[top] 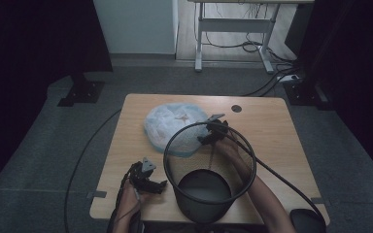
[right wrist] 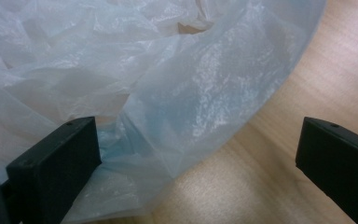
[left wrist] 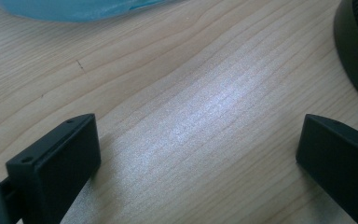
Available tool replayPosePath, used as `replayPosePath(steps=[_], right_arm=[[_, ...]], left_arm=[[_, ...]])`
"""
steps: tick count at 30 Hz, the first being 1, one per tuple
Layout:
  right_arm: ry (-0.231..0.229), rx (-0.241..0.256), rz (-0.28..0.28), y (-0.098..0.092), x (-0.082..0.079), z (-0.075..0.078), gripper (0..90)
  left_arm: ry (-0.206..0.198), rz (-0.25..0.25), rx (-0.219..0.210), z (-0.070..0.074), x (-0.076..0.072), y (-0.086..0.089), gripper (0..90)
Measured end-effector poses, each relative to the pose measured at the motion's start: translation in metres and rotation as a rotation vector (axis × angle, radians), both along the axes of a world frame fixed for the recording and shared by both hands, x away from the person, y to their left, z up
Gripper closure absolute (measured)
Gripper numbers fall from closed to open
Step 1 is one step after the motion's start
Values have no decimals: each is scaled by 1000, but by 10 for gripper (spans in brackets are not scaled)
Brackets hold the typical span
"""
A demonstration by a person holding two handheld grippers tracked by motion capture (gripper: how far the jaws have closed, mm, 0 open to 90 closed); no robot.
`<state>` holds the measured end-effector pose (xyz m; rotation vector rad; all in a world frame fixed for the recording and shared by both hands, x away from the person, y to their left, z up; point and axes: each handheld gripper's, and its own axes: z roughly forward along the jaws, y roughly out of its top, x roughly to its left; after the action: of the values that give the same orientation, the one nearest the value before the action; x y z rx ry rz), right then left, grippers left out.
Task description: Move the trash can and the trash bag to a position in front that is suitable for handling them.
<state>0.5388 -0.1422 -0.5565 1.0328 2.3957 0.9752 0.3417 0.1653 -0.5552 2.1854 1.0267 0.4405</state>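
A crumpled pale blue-white plastic bag (top: 174,127) lies on the wooden table (top: 267,126), behind a black mesh wastebasket (top: 204,187) standing near the front edge. My right gripper (top: 212,134) hovers at the bag's right edge, open, and in the right gripper view the bag (right wrist: 135,88) spreads between and beyond its jaws. My left gripper (top: 151,184) rests low over the table just left of the basket, open with bare wood between its jaws. The basket's dark wall (left wrist: 356,51) shows at the right of the left gripper view, and the bag's edge (left wrist: 74,8) along the top.
A round cable hole (top: 236,108) sits in the table's back right. Cables trail from both grippers over the table and floor. A white desk frame (top: 233,29) and cables stand on the floor behind. A dark round object (top: 307,221) lies at the front right corner.
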Motion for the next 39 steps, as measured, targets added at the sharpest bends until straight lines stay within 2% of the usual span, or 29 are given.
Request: replayPosePath(steps=[2, 10, 14, 19, 27, 39], right_arm=[[38, 45, 6, -6, -1, -3, 0], [34, 40, 73, -26, -15, -3, 0], [34, 38, 74, -37, -24, -3, 0], [33, 42, 59, -53, -35, -3, 1], [26, 46, 17, -89, -54, -3, 27], [26, 54, -85, -150, -96, -4, 32]], left_arm=[[0, 1, -1, 0, 0, 0, 0], [0, 5, 0, 0, 0, 0, 0], [-2, 11, -1, 0, 0, 0, 0], [-3, 13, 1, 0, 0, 0, 0], [-4, 17, 0, 0, 0, -1, 0], [-3, 18, 1, 0, 0, -1, 0]])
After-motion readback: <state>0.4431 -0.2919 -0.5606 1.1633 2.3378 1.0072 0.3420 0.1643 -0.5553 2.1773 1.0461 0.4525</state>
